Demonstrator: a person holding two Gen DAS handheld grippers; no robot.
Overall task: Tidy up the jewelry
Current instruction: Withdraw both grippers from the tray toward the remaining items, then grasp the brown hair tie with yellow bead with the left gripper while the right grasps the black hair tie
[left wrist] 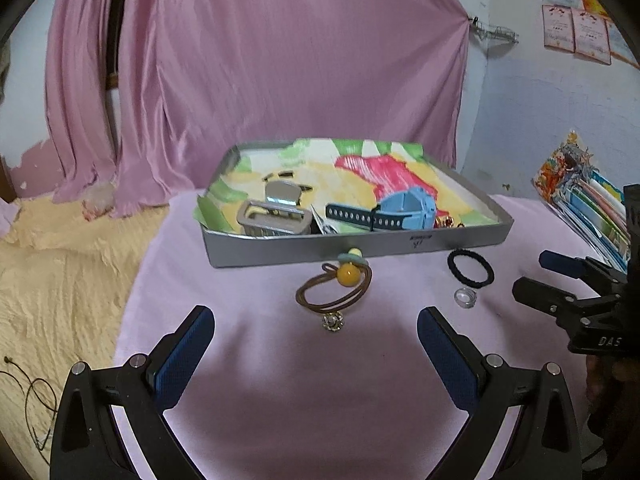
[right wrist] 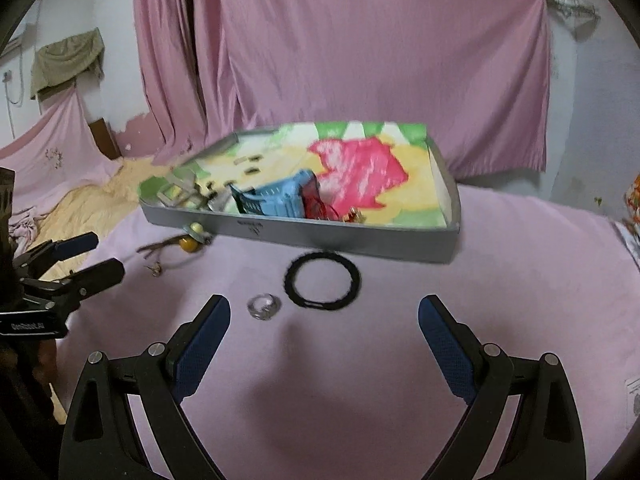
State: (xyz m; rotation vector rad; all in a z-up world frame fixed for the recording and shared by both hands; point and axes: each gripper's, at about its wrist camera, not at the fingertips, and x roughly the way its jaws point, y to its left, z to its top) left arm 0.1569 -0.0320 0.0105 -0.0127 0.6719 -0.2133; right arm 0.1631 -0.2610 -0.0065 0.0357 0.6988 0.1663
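I see both the left hand-held gripper [left wrist: 316, 344] and right hand-held gripper [right wrist: 324, 328] spread wide, empty. Motion blur smears the tray [right wrist: 400, 242]; the small ring [left wrist: 333, 322] is indistinct.

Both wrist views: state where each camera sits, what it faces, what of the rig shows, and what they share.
Left wrist: on the left gripper, facing the tray over the brown cord; own open fingers below, right gripper at the right edge.
Right wrist: on the right gripper, facing the tray over the black band; own open fingers below, left gripper at the left edge.
Shared: tray, cord, band, clear ring.
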